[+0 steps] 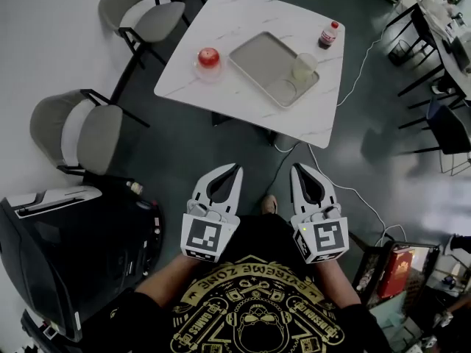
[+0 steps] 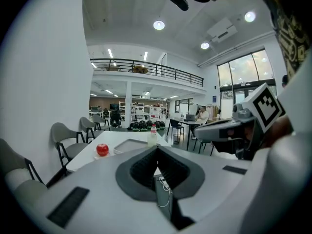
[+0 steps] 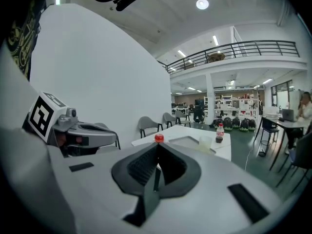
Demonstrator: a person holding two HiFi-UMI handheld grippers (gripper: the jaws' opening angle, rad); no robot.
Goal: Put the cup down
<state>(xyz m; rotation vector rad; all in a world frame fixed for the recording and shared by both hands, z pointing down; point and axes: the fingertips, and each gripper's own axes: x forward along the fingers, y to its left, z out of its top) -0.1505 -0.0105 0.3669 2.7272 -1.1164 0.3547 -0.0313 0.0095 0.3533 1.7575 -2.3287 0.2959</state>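
A clear cup (image 1: 304, 67) stands upright on a grey tray (image 1: 261, 56) on the white marble table (image 1: 250, 116), far ahead of me. Both grippers hang close to my body, well short of the table. My left gripper (image 1: 238, 169) is shut with nothing in it, its tips meeting. My right gripper (image 1: 294, 168) is also shut and empty. In the right gripper view the cup (image 3: 205, 142) shows small on the table beyond the closed tips (image 3: 157, 145). In the left gripper view the tray (image 2: 129, 145) is visible; the cup is hidden behind the gripper tips.
A red apple (image 1: 209, 56) on a clear saucer lies left of the tray, a small cola bottle (image 1: 328, 34) at the table's far right. Grey chairs (image 1: 77, 131) stand left of the table. A cable (image 1: 346, 190) runs over the floor. A dark machine (image 1: 51, 248) sits at lower left.
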